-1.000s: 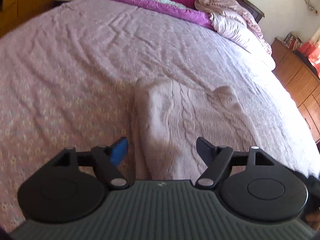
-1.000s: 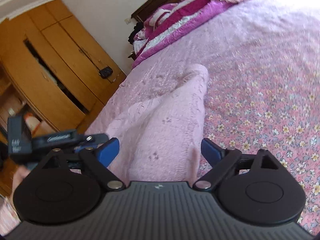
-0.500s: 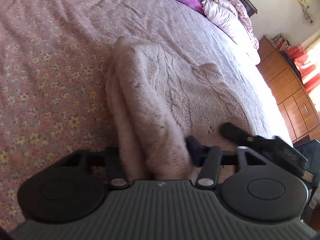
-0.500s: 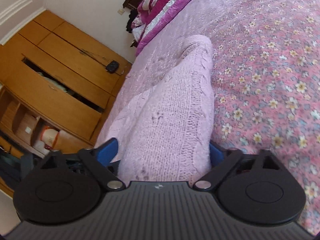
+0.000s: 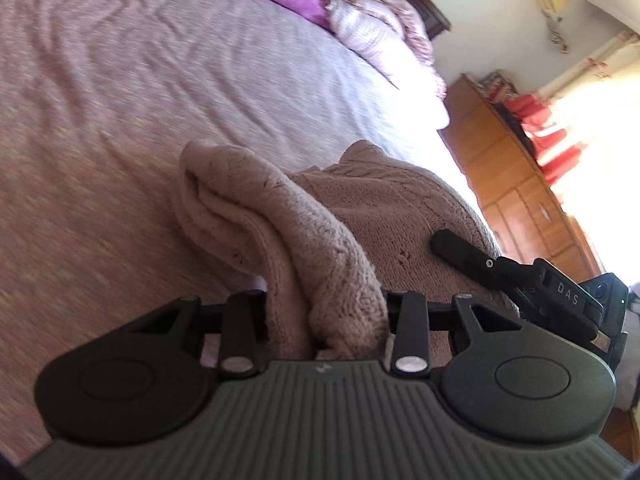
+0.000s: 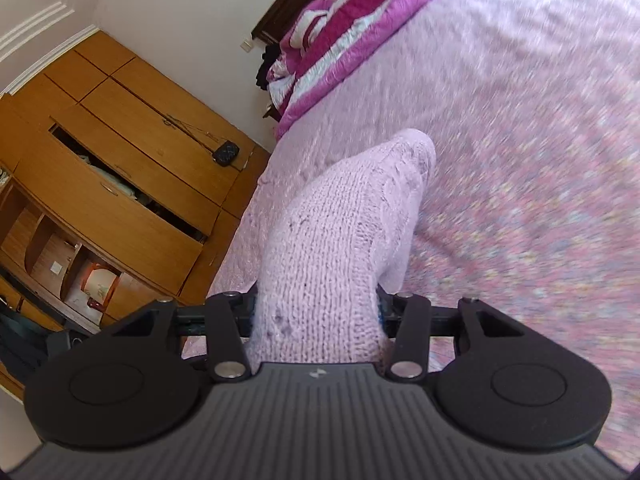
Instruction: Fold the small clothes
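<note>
One pink knitted garment (image 5: pixel 320 240) is pinched by two tools, left tool (image 5: pixel 326 320) and right tool (image 6: pixel 316 320), above one bed (image 5: pixel 120 100).

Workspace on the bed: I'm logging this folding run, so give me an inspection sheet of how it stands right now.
Surface: bed with a pink floral bedspread, wrinkled; motion blur in both views.
Job's things: one pink knit garment, bunched, its near edges raised off the bed at both grips, the rest draped on the bedspread.
Clutter: striped magenta quilt and pale pillows at the head of the bed.
Grippers: left gripper shut on a fold of the garment; right gripper shut on another fold.
Cables: nothing seen.
Surroundings: wooden wardrobe with one door ajar; wooden dresser; red curtains at a bright window.
</note>
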Demonstrator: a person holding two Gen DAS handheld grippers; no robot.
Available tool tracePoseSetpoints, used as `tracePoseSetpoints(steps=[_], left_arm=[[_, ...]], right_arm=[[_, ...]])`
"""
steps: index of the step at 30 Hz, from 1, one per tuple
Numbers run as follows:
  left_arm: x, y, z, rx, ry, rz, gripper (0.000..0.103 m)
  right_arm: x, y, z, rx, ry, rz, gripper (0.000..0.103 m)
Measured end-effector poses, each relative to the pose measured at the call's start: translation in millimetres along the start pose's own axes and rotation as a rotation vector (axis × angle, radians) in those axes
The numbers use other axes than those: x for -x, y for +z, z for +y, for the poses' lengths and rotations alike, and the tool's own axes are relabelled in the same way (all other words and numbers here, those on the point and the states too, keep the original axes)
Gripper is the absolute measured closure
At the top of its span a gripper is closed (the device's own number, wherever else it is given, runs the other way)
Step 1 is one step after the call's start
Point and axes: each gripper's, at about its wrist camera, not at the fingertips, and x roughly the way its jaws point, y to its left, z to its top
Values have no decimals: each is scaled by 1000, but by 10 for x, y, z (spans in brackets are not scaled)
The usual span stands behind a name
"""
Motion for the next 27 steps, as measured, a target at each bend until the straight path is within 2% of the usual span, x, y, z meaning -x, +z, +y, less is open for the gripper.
tracePoseSetpoints(steps=[5, 8, 10, 13, 17, 22, 25, 27], left_arm=[[-67, -340, -335, -63, -21, 44, 65], [-129, -587, -446, -115, 8, 88, 65], [-191, -738, -471, -145, 56, 115, 64], [-258, -904, -461, -201, 131, 127, 63], [-285, -957, -425, -223, 189, 128, 55], [-191, -986, -485, -248, 232, 117, 50], [-108, -1010, -541, -279, 268, 91, 49], [-42, -1031, -581, -283, 291, 70, 46]], right_arm=[[621, -147, -56, 5, -32, -48, 51], [912, -336, -189, -2, -63, -53, 51], [1022, -495, -317, -14, -90, -42, 51], [1042, -726, -554, -47, -145, -8, 51], [973, -926, -738, -59, -180, -3, 48], [968, -978, -732, -38, -200, -19, 42], [1025, -1031, -655, 5, -230, -32, 37], [1078, -1051, -591, 36, -253, -46, 34]])
